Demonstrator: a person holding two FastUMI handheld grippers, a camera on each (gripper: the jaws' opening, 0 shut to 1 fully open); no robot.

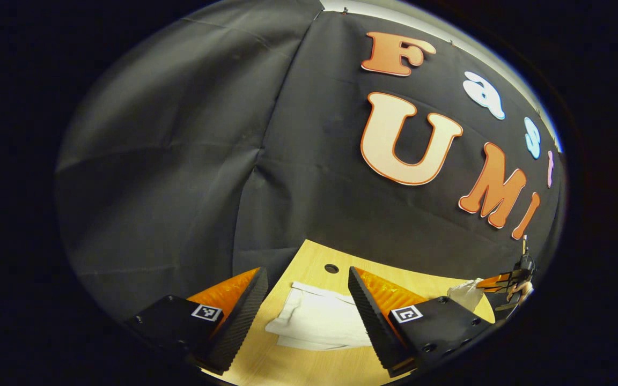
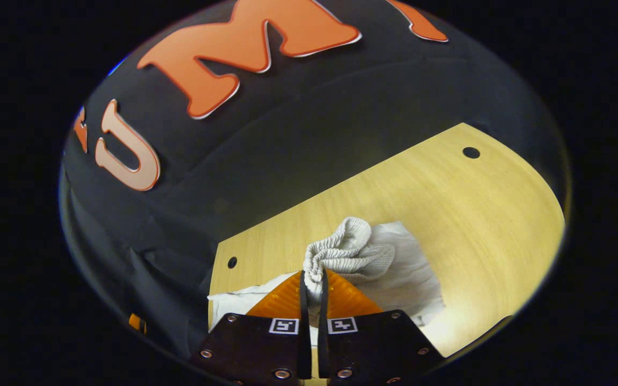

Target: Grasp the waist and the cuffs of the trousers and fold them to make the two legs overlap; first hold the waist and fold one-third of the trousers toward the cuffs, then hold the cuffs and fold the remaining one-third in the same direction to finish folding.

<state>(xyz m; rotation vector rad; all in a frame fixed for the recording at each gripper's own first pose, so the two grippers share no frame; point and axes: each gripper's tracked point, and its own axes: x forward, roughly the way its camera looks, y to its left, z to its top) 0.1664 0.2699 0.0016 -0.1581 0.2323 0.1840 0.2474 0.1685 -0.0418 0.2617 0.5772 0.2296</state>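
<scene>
Right gripper (image 2: 312, 281) clamps trousers (image 2: 395, 268) at ribbed waist (image 2: 341, 249); left gripper (image 1: 308, 300) spread, empty, above cuffs (image 1: 314, 321). No legible labels.

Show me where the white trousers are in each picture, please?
Left gripper view: the trousers lie on the table low in the middle, between the open left gripper fingers.
Right gripper view: low centre, their ribbed waist pinched by the right gripper.
Shared landmark: the wooden table.
</scene>
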